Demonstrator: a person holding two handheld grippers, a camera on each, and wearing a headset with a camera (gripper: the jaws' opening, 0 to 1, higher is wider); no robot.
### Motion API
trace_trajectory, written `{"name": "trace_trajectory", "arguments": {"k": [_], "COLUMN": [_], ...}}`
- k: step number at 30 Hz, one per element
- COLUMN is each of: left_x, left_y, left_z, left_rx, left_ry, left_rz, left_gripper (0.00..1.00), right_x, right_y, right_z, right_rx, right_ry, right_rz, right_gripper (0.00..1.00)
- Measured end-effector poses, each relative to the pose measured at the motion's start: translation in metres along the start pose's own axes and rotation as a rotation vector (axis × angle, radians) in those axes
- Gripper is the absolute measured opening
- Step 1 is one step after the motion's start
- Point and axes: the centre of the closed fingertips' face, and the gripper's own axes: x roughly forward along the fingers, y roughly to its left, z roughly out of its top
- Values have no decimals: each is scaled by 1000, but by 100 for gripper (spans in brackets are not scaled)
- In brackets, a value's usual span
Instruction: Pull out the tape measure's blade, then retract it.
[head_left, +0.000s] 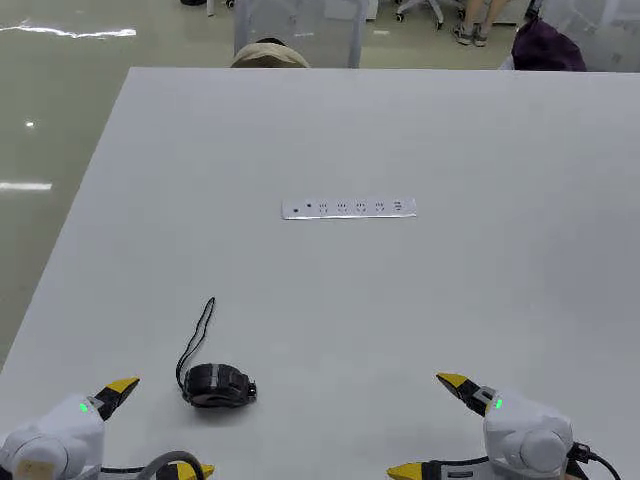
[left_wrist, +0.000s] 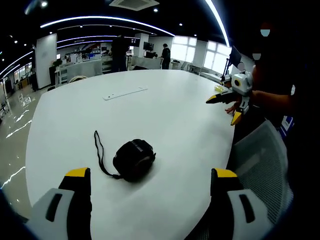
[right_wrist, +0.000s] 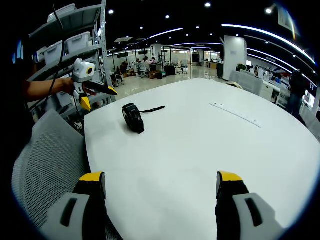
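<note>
The tape measure (head_left: 218, 385), black and rounded, is seen lying on the white surface (head_left: 420, 300), towards the person's near left; a thin black wrist strap (head_left: 197, 335) is attached to it and is laid out in a loop on the surface, away from the person.

In the head view the left tongs (head_left: 162, 427) are held at the lower left, just beside the tape measure and apart from it; their 2 yellow-tipped jaws are spread wide and nothing is gripped, so they are released. The right tongs (head_left: 425, 425) are held at the lower right, well apart from the tape measure; their jaws are likewise spread, released and empty.

In the left gripper view the tape measure (left_wrist: 134, 159) is found between the 2 jaws but ahead of their tips, untouched; the right tongs (left_wrist: 221, 111) are seen at the right, above the edge of the surface, held by a hand.

In the right gripper view the tape measure (right_wrist: 133, 117) is seen far ahead and to the left, with the left tongs (right_wrist: 100, 100) near it, beyond the surface's edge.

A flat white power strip (head_left: 348, 208) is set further out on the surface, well apart from the tape measure; a grey mesh chair (right_wrist: 50, 155) is seen beside the surface.
</note>
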Motion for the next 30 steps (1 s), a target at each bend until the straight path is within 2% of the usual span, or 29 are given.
{"name": "trace_trajectory", "arguments": {"k": [30], "left_x": [1], "left_y": [1], "left_z": [0], "left_rx": [10], "left_ry": [5], "left_rz": [-4], "left_gripper": [99], "right_x": [0], "right_y": [-1], "right_z": [-3], "right_rx": [1], "right_ry": [10], "right_rz": [8], "right_gripper": [93]}}
